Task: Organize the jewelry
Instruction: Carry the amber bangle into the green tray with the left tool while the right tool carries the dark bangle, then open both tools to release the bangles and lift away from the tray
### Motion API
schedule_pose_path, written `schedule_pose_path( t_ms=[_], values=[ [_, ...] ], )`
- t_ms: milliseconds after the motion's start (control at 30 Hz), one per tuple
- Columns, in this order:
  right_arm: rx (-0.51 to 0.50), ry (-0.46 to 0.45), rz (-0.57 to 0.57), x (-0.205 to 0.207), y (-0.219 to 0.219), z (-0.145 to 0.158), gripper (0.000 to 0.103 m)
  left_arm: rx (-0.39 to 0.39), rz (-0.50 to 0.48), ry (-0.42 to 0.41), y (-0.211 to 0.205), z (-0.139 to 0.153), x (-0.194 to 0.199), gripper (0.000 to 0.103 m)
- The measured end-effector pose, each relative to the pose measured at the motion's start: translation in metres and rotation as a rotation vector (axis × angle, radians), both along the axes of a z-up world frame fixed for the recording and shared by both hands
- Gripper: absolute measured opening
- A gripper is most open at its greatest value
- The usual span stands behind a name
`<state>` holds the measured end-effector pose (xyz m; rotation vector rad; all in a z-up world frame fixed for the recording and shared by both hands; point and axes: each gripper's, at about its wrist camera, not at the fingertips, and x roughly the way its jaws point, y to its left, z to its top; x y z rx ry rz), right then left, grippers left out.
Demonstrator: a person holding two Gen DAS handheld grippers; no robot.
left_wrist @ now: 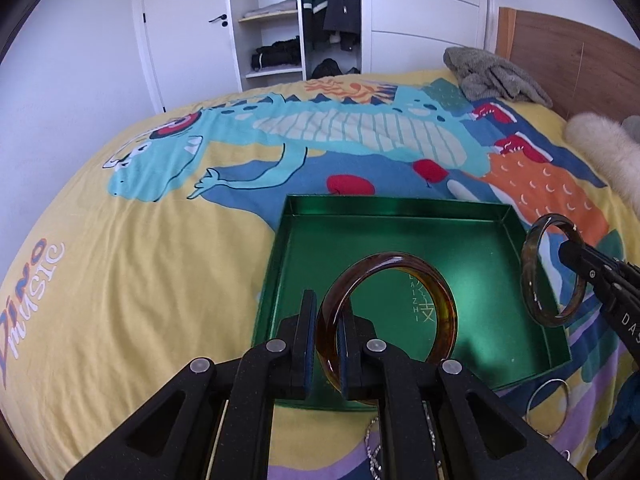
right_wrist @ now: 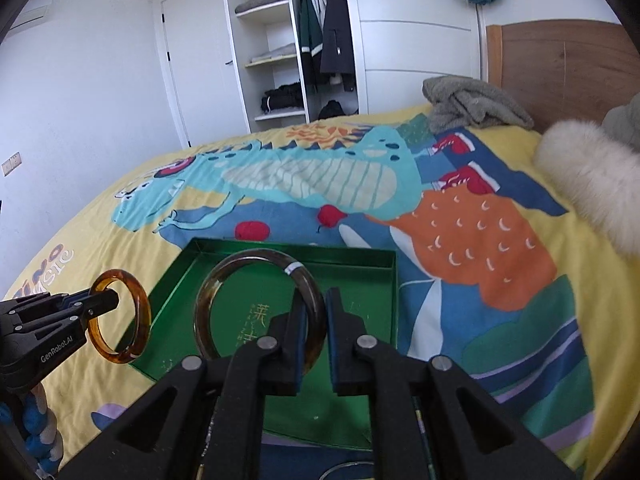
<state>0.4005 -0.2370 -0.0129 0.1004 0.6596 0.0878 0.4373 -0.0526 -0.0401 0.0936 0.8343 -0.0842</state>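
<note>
On the yellow dinosaur-print bedspread (left_wrist: 132, 280), the words "DINO MUSIC" can be read at the left edge, partly cut off in both views. Gold characters are printed on the floor of the shallow green metallic tray (left_wrist: 400, 240); in the left wrist view the letters "LAIZHI" are made out beside them, while in the right wrist view the characters are partly hidden behind the gripper and cannot be read. "GenRobot.AI" is printed on the side of the left gripper (right_wrist: 108, 300) as seen from the right; on the right gripper (left_wrist: 572, 250) only "DAS" is visible before the frame cuts it off.

The left gripper (left_wrist: 329, 334) is clamped on the translucent amber-brown bangle (left_wrist: 440, 292), which is held upright over the near part of the tray; one finger passes through the ring. The right gripper (right_wrist: 316, 334) is closed on the dark smoky-brown bangle (right_wrist: 224, 280), marked by a pale band near its top, and is held above the tray's right side.

A thin silver hoop bangle (left_wrist: 548, 408) lies on the bedspread just beside the tray's near right corner. A silver chain (left_wrist: 372, 440) is largely hidden under the left gripper's body. A blue and white braided item (right_wrist: 36, 436) at the lower left of the right wrist view is cut off and cannot be identified. A grey fleece bundle (left_wrist: 492, 74) lies by the wooden headboard (left_wrist: 568, 56).
</note>
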Motion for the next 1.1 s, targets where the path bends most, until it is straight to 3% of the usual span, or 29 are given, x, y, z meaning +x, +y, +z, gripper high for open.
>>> schedule_pose_path(
  t_ms=[200, 433, 967, 1100],
  values=[
    [-0.005, 0.103, 0.016, 0.034, 0.002, -0.054, 0.009, 0.005, 0.016, 0.080, -0.012, -0.042, 0.032, 0.009],
    [-0.024, 0.186, 0.013, 0.049, -0.001, -0.083, 0.009, 0.009, 0.042, 0.141, -0.007, -0.066, 0.044, 0.009],
    [-0.166, 0.254, 0.005, 0.057, 0.007, -0.091, 0.010, 0.029, 0.053, 0.194, -0.005, -0.070, 0.056, 0.012],
    [-0.191, 0.277, 0.009, 0.059, 0.007, -0.089, 0.010, 0.037, 0.078, 0.194, -0.001, -0.070, 0.055, 0.026]
  ],
)
